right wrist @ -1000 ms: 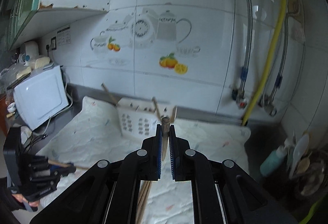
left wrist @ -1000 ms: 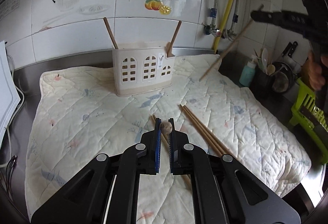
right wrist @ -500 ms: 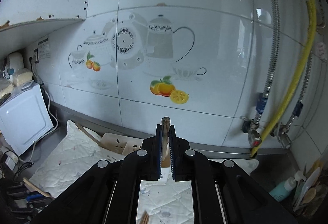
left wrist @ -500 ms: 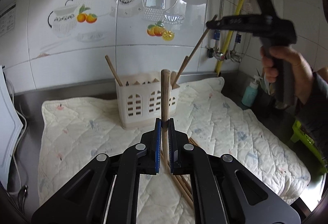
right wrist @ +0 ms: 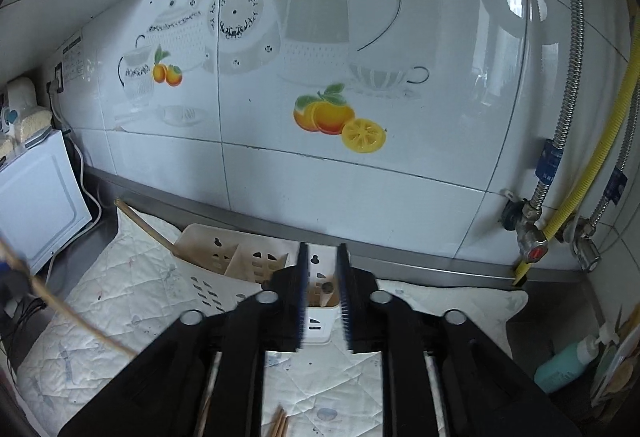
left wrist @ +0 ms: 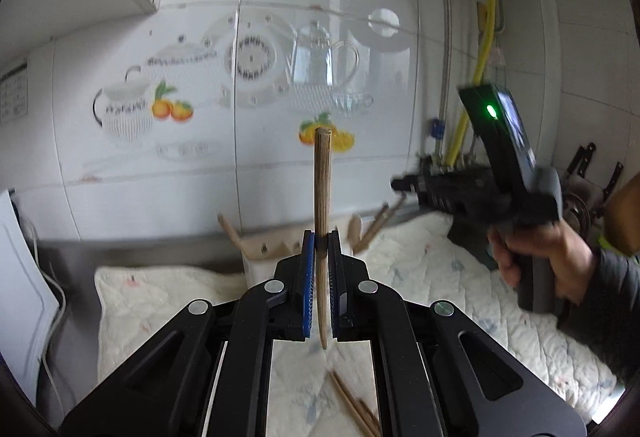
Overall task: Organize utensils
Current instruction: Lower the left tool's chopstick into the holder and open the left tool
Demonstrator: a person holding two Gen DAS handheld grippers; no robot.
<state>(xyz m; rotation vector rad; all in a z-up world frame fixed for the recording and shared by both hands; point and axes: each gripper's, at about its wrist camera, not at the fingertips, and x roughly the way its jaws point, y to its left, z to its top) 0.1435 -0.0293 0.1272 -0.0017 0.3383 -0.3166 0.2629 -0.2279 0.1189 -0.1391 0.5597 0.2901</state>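
My left gripper (left wrist: 320, 241) is shut on a wooden chopstick (left wrist: 322, 197) and holds it upright above the quilted mat (left wrist: 420, 257). The cream utensil holder (left wrist: 272, 249) stands behind it, with chopsticks (left wrist: 376, 225) leaning out of it. My right gripper (right wrist: 322, 253) is open just above the holder (right wrist: 240, 261); a chopstick end (right wrist: 327, 291) stands in the compartment between its fingers. Another chopstick (right wrist: 144, 225) leans out of the holder's left end. Loose chopsticks (left wrist: 352, 405) lie on the mat; they also show in the right wrist view (right wrist: 280, 423).
A tiled wall (right wrist: 360, 173) with teapot and fruit pictures is close behind the holder. A white appliance (right wrist: 36, 193) stands at the left. Pipes and valves (right wrist: 536, 233) and a teal bottle (right wrist: 568, 361) are at the right. Knives (left wrist: 580, 161) hang far right.
My right gripper has opened and let its chopstick drop into the holder's right compartment. My left gripper has lifted and tilted up with its chopstick, nearer the holder.
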